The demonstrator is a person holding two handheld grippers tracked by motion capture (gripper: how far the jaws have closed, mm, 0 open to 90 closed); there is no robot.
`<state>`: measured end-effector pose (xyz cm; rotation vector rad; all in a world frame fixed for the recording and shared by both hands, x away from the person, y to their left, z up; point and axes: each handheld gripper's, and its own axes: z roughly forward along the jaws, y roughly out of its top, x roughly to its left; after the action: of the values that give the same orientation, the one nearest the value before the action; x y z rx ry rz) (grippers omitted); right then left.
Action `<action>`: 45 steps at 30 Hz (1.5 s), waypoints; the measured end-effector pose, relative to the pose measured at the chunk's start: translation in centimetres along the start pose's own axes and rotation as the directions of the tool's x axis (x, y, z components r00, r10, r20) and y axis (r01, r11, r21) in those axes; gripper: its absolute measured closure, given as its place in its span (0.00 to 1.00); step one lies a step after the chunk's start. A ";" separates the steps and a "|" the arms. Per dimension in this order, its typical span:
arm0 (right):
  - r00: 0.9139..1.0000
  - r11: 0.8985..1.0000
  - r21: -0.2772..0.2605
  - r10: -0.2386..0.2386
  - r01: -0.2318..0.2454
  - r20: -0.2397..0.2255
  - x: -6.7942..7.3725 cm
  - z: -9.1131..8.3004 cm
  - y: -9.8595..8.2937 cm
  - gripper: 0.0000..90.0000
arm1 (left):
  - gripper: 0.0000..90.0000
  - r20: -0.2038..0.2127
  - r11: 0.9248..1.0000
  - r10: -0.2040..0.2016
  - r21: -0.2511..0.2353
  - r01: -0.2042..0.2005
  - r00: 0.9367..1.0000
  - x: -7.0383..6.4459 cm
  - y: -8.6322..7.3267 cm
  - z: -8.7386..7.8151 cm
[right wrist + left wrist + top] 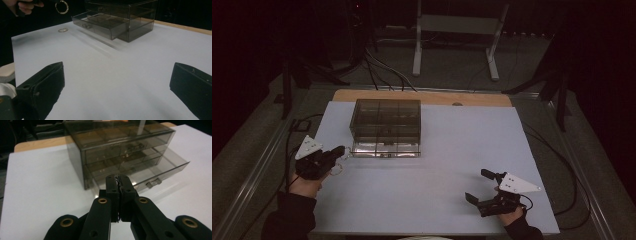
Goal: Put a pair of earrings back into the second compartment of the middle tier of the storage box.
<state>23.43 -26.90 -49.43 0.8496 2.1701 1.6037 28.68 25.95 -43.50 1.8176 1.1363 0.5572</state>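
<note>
In the high view, the left gripper [343,151], jaws closed on a ring-shaped bracelet [336,169], hovers beside the smoked-plastic drawer organiser [385,127] on the white tabletop [437,170]; placement appears pending. The left gripper view shows the jaws pressed together facing the pulled-out bottom drawer [160,173]. The right gripper view shows jaws wide apart, a second ring [63,30] lying near the drawer, and a dark room.

Legible text, labels, brands, numbers, signs: none. The smoked plastic drawer box [385,127] carries no readable marking, nor do the white table sheet [437,195] or the grey plates on the grippers; lighting is dim throughout.
</note>
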 end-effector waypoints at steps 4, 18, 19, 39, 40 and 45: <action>1.000 1.000 -0.002 -0.001 0.001 0.001 0.0 0.0 0.0 0.00 | 1.00 0.031 1.000 0.024 -0.010 -0.024 0.999 -0.7 1.3 0.8; 1.000 1.000 0.003 0.002 -0.002 0.000 0.0 0.0 0.0 0.00 | 0.99 0.094 0.999 0.054 0.002 -0.054 0.994 -2.7 2.6 3.7; 1.000 1.000 0.003 0.001 -0.001 0.000 0.0 -0.1 0.0 0.00 | 0.99 0.099 0.998 0.055 0.002 -0.056 0.994 -2.8 2.6 3.9; 1.000 1.000 0.002 0.000 0.000 -0.008 0.1 -0.1 0.0 0.00 | 0.99 0.159 0.997 0.058 0.036 -0.064 0.986 -4.1 2.8 8.1; 1.000 1.000 0.004 0.002 -0.002 -0.008 0.1 -0.1 0.0 0.00 | 0.99 0.160 0.997 0.058 0.038 -0.065 0.985 -4.2 2.8 8.3; 1.000 1.000 0.004 0.000 0.000 -0.009 0.1 -0.1 0.0 0.00 | 0.99 0.166 0.997 0.053 0.050 -0.062 0.985 -4.3 2.8 9.3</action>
<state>23.31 -26.90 -49.40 0.8443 2.1803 1.6071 34.82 17.47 -45.43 1.9108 0.9985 0.4039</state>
